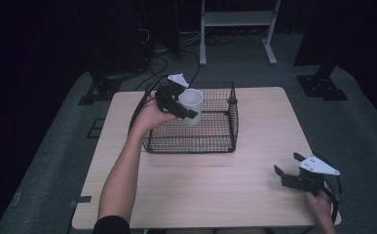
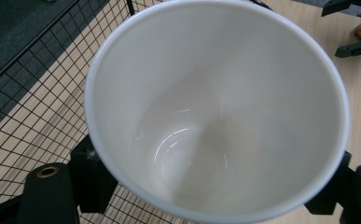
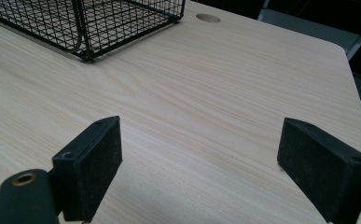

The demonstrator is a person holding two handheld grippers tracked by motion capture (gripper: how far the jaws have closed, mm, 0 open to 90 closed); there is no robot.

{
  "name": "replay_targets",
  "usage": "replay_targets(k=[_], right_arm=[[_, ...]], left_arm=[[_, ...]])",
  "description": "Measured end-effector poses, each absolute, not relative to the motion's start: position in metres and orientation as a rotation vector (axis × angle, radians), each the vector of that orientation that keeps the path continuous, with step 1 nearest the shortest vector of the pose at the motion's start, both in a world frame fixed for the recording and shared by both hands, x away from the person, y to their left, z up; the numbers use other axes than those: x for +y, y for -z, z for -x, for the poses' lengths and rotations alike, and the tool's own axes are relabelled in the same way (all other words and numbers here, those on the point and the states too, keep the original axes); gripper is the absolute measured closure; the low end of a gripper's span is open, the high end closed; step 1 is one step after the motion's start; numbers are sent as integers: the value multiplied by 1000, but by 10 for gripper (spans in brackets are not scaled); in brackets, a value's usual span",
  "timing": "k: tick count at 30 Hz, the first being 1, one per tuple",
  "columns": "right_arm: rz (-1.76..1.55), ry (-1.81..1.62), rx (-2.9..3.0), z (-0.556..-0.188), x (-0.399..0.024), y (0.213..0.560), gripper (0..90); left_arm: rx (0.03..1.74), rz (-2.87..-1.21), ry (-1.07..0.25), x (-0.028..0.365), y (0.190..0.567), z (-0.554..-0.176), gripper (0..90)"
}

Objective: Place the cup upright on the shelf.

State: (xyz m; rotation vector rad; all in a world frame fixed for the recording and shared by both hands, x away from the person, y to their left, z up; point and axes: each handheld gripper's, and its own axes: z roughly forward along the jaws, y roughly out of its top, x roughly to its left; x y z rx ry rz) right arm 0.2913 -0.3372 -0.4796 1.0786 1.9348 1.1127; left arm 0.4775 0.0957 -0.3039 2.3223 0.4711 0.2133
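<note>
Left tool (image 1: 188, 108) clamped on white cup (image 1: 191, 105), held above wire basket (image 1: 215, 144); placing step in hand.

Left tool grips the cup across its body, one black pad on either side of the wall as the left gripper view shows, with the cup (image 2: 215, 107) tilted so its empty inside faces that camera. Cup hangs over the basket's left part, clear of the mesh floor (image 2: 38, 116) and not yet set down. Right tool (image 1: 293, 170) rests near the right front corner of the surface (image 1: 215, 185), jaws spread wide with nothing between them. Judgement: transfer into the basket is well along. Next move calls for righting the cup, lowering it inside the walls onto the mesh, then releasing; a tilted release risks tipping.
</note>
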Motion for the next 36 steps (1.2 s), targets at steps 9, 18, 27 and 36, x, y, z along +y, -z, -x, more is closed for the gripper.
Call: replay_targets(k=[9,18,27,36], right_arm=[[-1078,-1116,1934,-291,-337,480,131],[-1076,-1120,1934,-291,-338,480,131],[-1074,-1121,1932,-291,-338,480,131],[-1075,-1126,1932,-291,-338,479,131]], left_arm=[[500,-2343,-197,90,318,-494,215],[524,-2365,-201,84,336,-505,215],[557,-2378,-162,80,355,-514,215],[575,-2400,-124,76,368,-522,215]])
